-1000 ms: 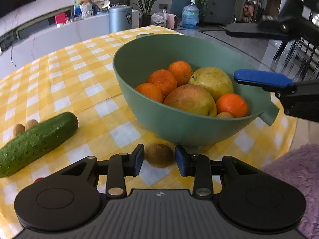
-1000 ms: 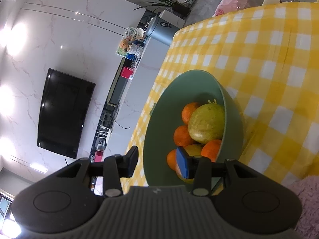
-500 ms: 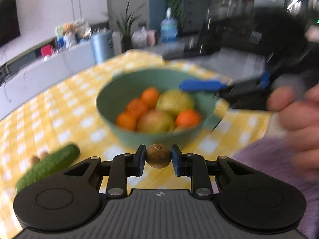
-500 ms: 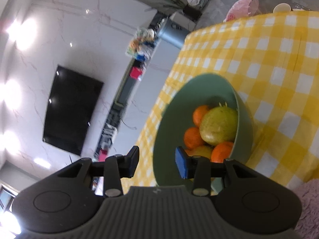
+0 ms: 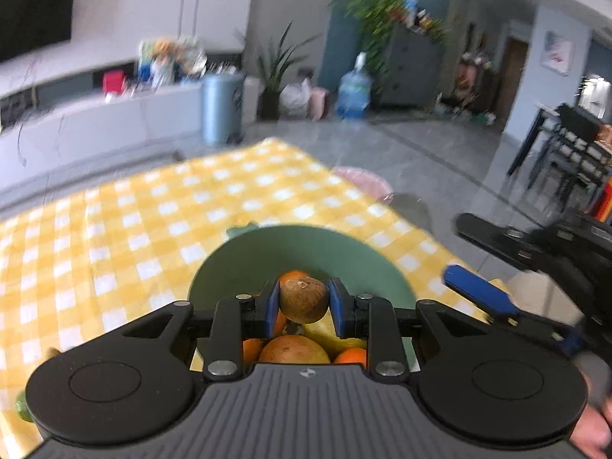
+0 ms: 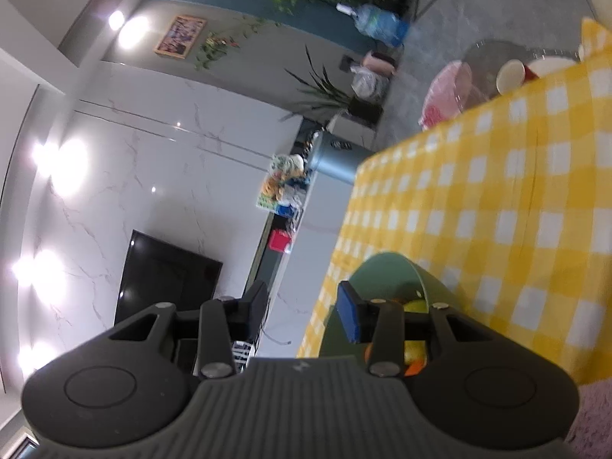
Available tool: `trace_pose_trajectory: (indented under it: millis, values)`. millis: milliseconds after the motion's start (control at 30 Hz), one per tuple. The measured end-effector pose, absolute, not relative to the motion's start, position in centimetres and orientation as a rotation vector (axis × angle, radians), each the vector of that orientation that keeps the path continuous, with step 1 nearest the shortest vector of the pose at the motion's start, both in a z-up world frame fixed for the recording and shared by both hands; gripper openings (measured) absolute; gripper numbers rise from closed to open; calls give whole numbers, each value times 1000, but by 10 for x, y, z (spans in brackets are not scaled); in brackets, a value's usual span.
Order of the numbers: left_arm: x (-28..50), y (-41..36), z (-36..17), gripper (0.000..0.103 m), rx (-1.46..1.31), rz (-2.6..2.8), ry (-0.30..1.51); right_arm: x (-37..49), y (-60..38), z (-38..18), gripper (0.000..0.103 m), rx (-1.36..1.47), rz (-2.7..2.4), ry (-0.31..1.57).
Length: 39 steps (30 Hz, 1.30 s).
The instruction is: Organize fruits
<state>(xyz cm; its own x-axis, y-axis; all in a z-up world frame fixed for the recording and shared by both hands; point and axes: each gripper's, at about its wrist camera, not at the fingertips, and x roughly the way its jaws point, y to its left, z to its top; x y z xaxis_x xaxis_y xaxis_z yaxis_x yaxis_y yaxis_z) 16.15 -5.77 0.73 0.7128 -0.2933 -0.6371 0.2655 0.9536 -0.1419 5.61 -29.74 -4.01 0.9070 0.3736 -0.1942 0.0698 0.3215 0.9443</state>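
Your left tool [image 5: 303, 302] is clamped on a small brown kiwi [image 5: 303, 300], the 2 blue pads pressing it from either side, with its stem end turned toward the camera. You are holding it up off the counter [image 5: 126, 229], over the near part of the green bowl [image 5: 306, 244]. The bowl sits on the yellow-and-white checked cloth and already carries the other fruit: oranges [image 5: 292, 276] show just behind the kiwi and low between the fingers, a large reddish-yellow apple [image 5: 294, 349] lies directly under the tool, and a yellow-green fruit [image 5: 329, 338] sits beside it to the right. A sliver of something green [image 5: 22, 407] peeks out at the lower left edge on the cloth, too cut off to name.

Your right tool [image 6: 302, 306] is spread apart with nothing between its fingers; it is rolled on its side and angled toward the wall and television. In its own view the green bowl [image 6: 382, 271] sits just behind the blue-padded finger [image 6: 350, 317], with a bit of yellow-green fruit and orange visible past it. From the left wrist view the right tool [image 5: 497, 271] hangs off to the right of the bowl, 1 blue pad reaching toward the bowl's right rim; whether it touches the rim is unclear because of blur
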Motion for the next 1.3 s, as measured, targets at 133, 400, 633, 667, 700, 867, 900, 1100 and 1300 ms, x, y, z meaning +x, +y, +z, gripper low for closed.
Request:
trace_pose_trajectory:
  millis: [133, 400, 633, 667, 700, 867, 900, 1100, 1300]
  values:
    - [175, -61, -7, 30, -46, -312, 751, 52, -302, -41, 39, 1273, 223, 363]
    - [171, -51, -9, 53, -115, -286, 736, 49, -305, -41, 40, 1304, 262, 320]
    - [155, -30, 8, 63, -192, -271, 720, 51, -302, -41, 43, 1282, 248, 358]
    - [152, -27, 11, 65, -203, -263, 718, 52, -300, -40, 50, 1274, 247, 364]
    - [148, -23, 14, 66, -212, -256, 717, 52, -299, -40, 61, 1264, 251, 369]
    - [129, 1, 26, 70, -246, -207, 721, 46, -284, -19, 99, 1133, 357, 263]
    - [126, 5, 30, 70, -252, -197, 722, 42, -278, -12, 99, 1079, 361, 239]
    - [104, 34, 47, 71, -253, -148, 709, 40, -233, 13, 99, 820, 313, 324]
    - [75, 69, 63, 73, -230, -74, 634, 29, -172, 24, 99, 472, 395, 347]
